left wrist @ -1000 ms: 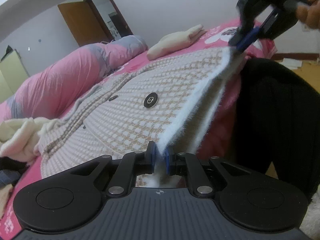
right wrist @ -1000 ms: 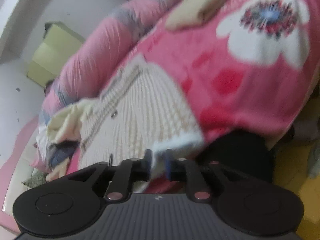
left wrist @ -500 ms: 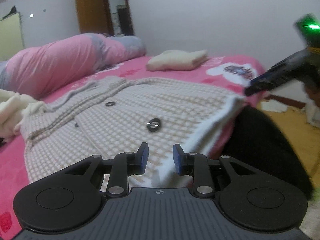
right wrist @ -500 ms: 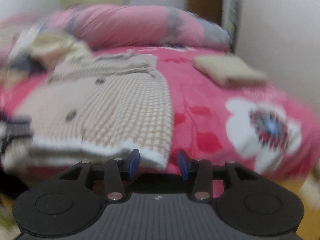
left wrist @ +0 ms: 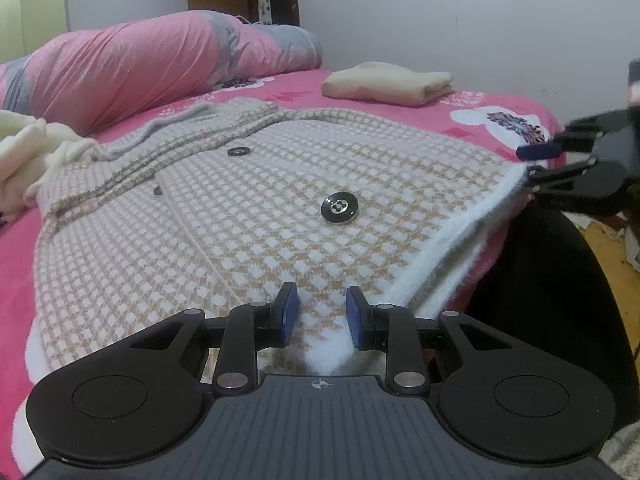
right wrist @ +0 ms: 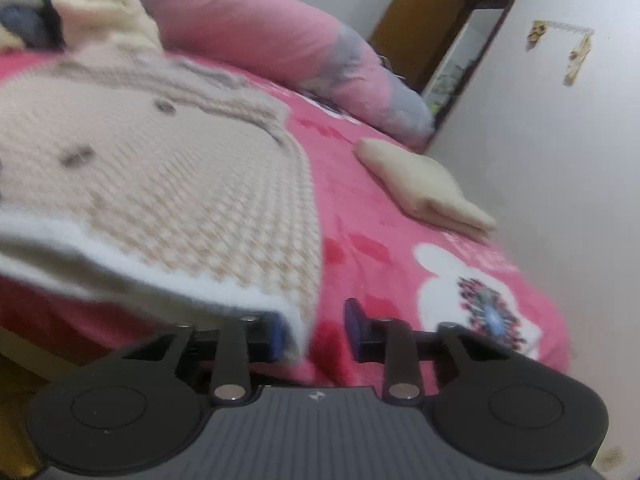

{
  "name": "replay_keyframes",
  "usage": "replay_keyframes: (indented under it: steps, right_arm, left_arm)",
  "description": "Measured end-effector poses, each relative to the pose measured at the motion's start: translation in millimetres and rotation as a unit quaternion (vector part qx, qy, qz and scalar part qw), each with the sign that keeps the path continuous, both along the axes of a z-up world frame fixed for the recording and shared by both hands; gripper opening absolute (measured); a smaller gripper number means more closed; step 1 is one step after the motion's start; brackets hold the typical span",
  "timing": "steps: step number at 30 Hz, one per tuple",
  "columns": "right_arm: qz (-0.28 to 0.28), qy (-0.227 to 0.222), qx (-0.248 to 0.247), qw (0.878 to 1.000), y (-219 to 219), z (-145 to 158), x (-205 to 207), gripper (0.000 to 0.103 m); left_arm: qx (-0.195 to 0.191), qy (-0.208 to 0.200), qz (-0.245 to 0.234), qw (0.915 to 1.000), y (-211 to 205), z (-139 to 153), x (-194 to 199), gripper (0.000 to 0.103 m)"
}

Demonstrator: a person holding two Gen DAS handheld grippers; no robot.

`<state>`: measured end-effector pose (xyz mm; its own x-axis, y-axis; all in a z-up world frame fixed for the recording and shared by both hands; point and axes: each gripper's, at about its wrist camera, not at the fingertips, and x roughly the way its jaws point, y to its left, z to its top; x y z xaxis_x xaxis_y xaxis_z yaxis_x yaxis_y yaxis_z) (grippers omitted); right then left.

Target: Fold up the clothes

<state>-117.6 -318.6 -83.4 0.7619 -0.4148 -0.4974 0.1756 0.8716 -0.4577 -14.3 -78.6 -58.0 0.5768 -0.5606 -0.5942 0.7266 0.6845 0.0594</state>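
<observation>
A beige-and-white checked cardigan with dark buttons lies flat, front up, on the pink bed. My left gripper is open at the near hem, and the fuzzy white edge lies between its blue pads without being pinched. My right gripper shows at the right edge, open, its tips just off the hem's right corner. In the right wrist view, which is blurred, the right gripper is open, with the cardigan corner beside its left pad.
A folded cream garment lies at the far right of the bed. A rolled pink duvet runs along the back, and loose cream clothes are piled at the left. A person's black-clad leg stands at the bed's near edge.
Both grippers were shut on the lifted hem a second ago. They have opened, and the cardigan has dropped flat onto the bed. The right gripper has come down low beside the hem corner.
</observation>
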Motion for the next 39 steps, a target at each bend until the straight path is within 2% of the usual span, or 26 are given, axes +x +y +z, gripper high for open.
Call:
replay_keyframes:
  steps: [2,6,8,9,11,12,14,18,19,21,23,24,25,28,32,35,39]
  right_arm:
    - [-0.020,-0.011,-0.006,1.000,-0.7,-0.6,-4.3,0.026]
    - [-0.036,0.001,-0.018,0.999,-2.3,-8.1,-4.4,0.026]
    - [-0.025,0.002,-0.028,0.999,-0.4,-7.2,-8.4,0.030]
    - [-0.017,-0.001,-0.038,0.999,-0.7,-3.9,-12.2,0.038]
    - [0.017,-0.016,-0.050,0.998,-3.3,5.0,-28.0,0.044]
    - [0.030,-0.015,-0.051,0.998,-6.1,8.4,-35.2,0.051]
    - [0.049,-0.012,-0.047,0.998,-11.4,15.0,-46.8,0.051]
    - [0.040,0.004,-0.076,0.996,-19.9,22.5,-61.9,0.049]
    - [0.028,0.002,-0.074,0.997,-24.5,25.4,-64.4,0.046]
    - [0.012,-0.026,-0.024,0.999,-35.6,40.5,-63.1,0.044]
    - [0.014,-0.062,0.026,0.998,-38.4,56.1,-55.9,0.033]
    - [0.030,-0.071,0.049,0.996,-33.6,62.6,-45.8,0.019]
    - [0.046,-0.081,0.070,0.993,-28.6,68.6,-35.5,0.015]
    - [0.087,-0.090,0.085,0.989,-6.7,72.8,6.6,0.015]
    - [0.088,-0.061,0.124,0.986,-1.2,59.8,67.9,0.014]
    - [0.051,0.007,0.158,0.986,-29.9,30.7,96.7,0.012]
    - [0.034,0.009,0.180,0.983,-49.0,47.8,96.1,0.001]
  left_arm:
    - [0.001,0.002,-0.002,1.0000,0.5,-0.7,0.9,0.026]
    - [0.002,-0.001,-0.008,1.0000,1.9,-2.6,1.4,0.027]
    - [0.001,-0.002,-0.009,1.0000,3.0,-3.1,1.5,0.027]
    - [0.001,-0.003,-0.010,0.9999,3.4,-3.1,1.6,0.027]
    - [-0.002,-0.004,-0.011,0.9999,4.3,-3.9,1.5,0.026]
    - [-0.004,-0.005,-0.012,0.9999,4.9,-4.4,1.3,0.027]
    - [-0.007,-0.007,-0.013,0.9999,5.8,-5.1,0.7,0.027]
    - [-0.017,-0.004,-0.008,0.9998,7.8,-5.5,0.1,0.027]
    - [-0.021,-0.002,-0.006,0.9998,8.6,-5.6,0.1,0.027]
    - [-0.027,0.000,-0.002,0.9996,9.8,-6.0,-0.3,0.027]
    - [-0.029,-0.001,-0.001,0.9996,10.7,-6.6,-1.0,0.027]
    - [-0.029,-0.002,-0.001,0.9996,10.6,-6.7,-1.6,0.027]
    - [-0.026,-0.004,0.001,0.9996,10.0,-6.5,-2.4,0.027]
    - [-0.019,-0.008,0.008,0.9997,7.5,-6.0,-5.0,0.027]
    - [-0.020,-0.009,0.016,0.9996,6.7,-6.5,-6.3,0.027]
    - [-0.024,-0.009,0.015,0.9996,8.9,-7.6,-6.1,0.027]
    - [-0.030,-0.004,0.009,0.9995,11.5,-7.8,-4.5,0.027]
